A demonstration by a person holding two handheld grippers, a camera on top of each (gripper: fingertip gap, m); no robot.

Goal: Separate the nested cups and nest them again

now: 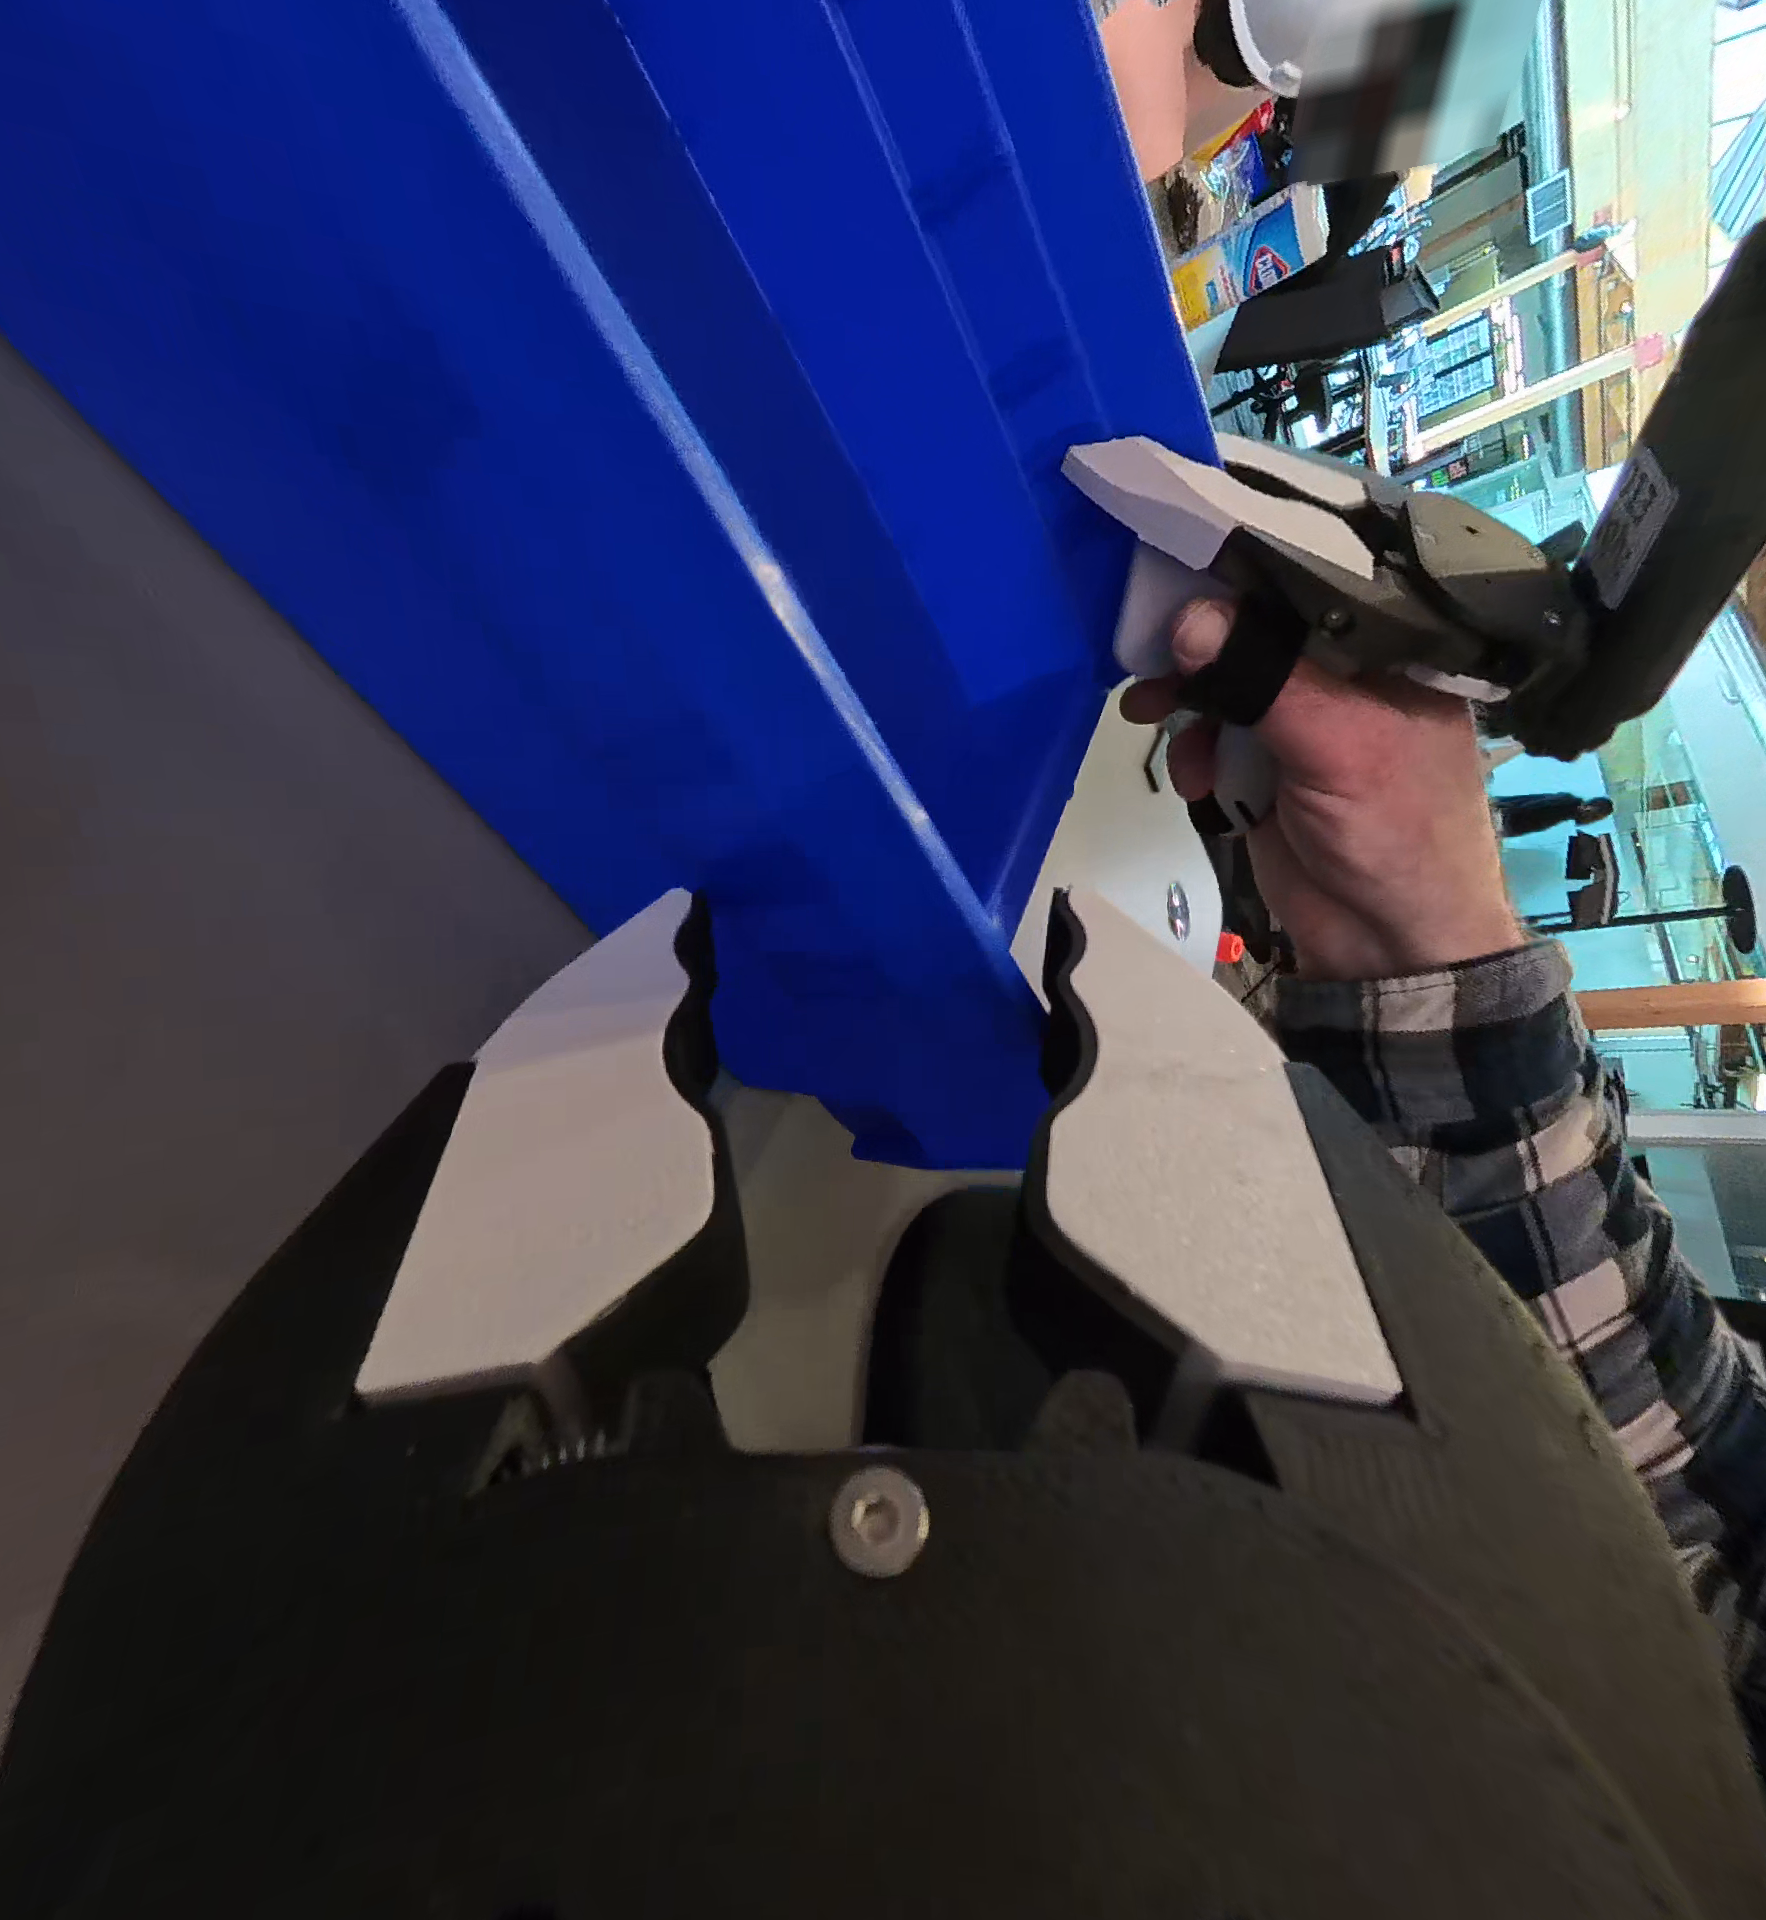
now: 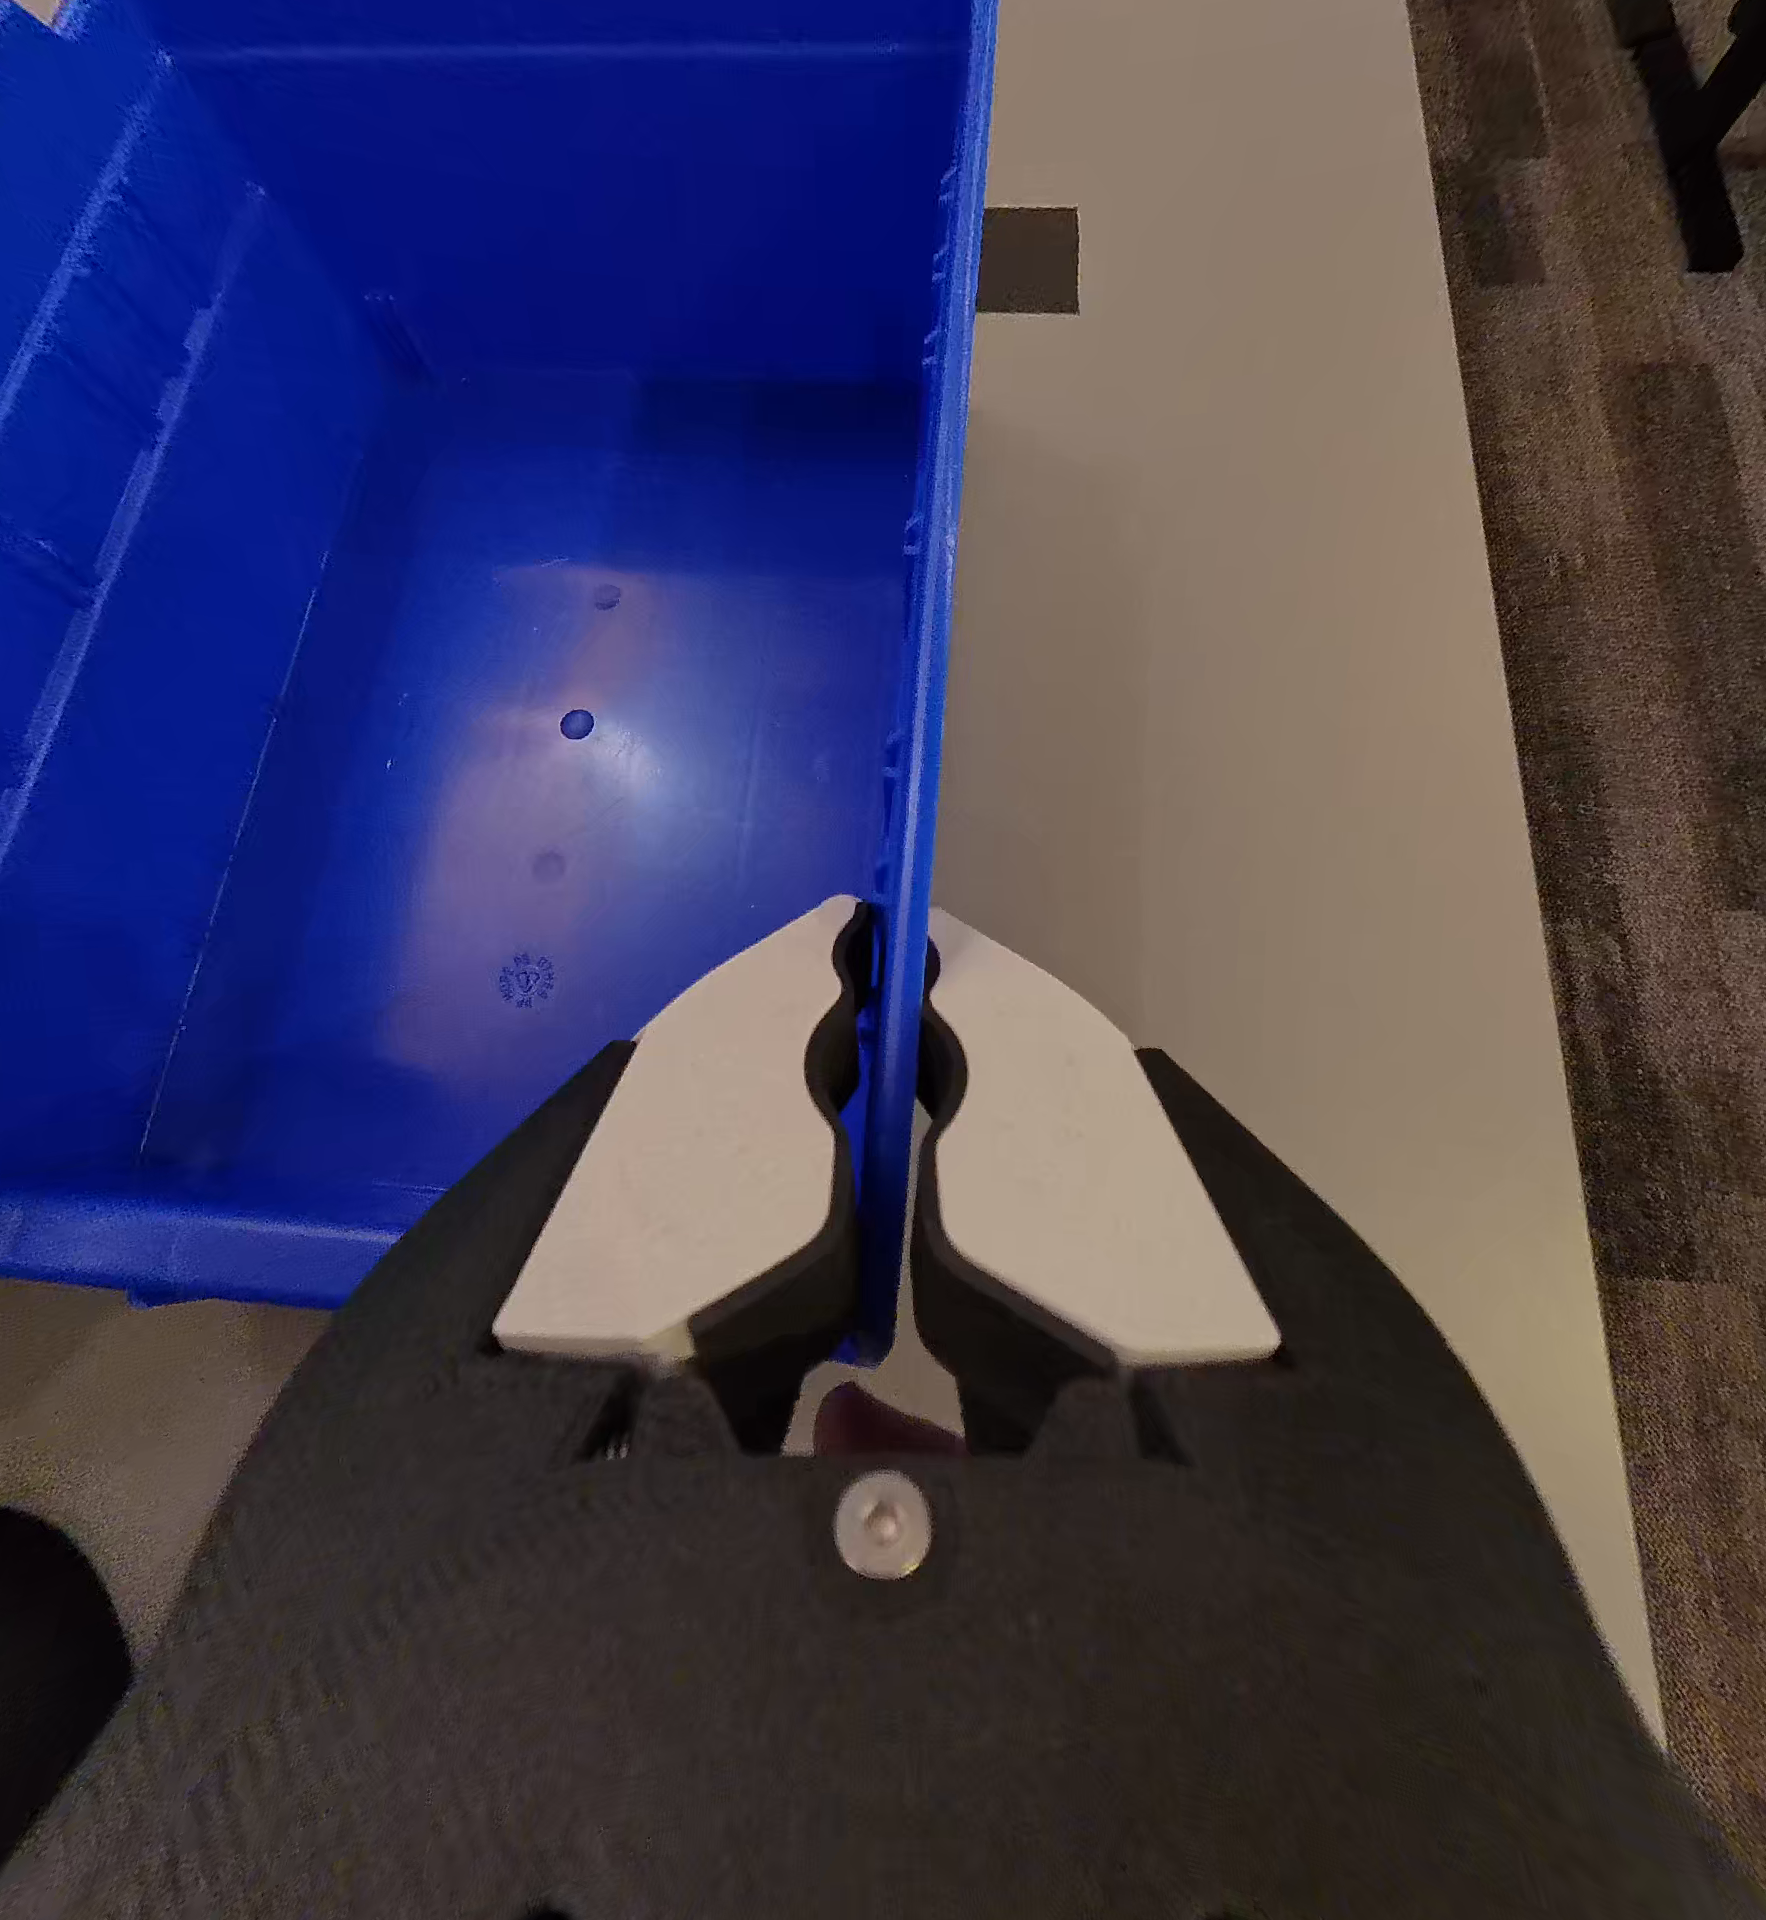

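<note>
Nearby, a black patch [image 2: 1030, 260] marks the white table [image 2: 1222, 727] beside the blue bin [image 2: 443, 623].

Soft indoor light; white glare on the blue bin [image 2: 588, 748] floor; wide-angle edges warped, slightly blurred

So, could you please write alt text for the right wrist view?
The right tongs are clamped on the side wall of an empty blue plastic bin, one finger inside, one outside. The bin rests on a pale tabletop, with brown carpet beyond.
</note>
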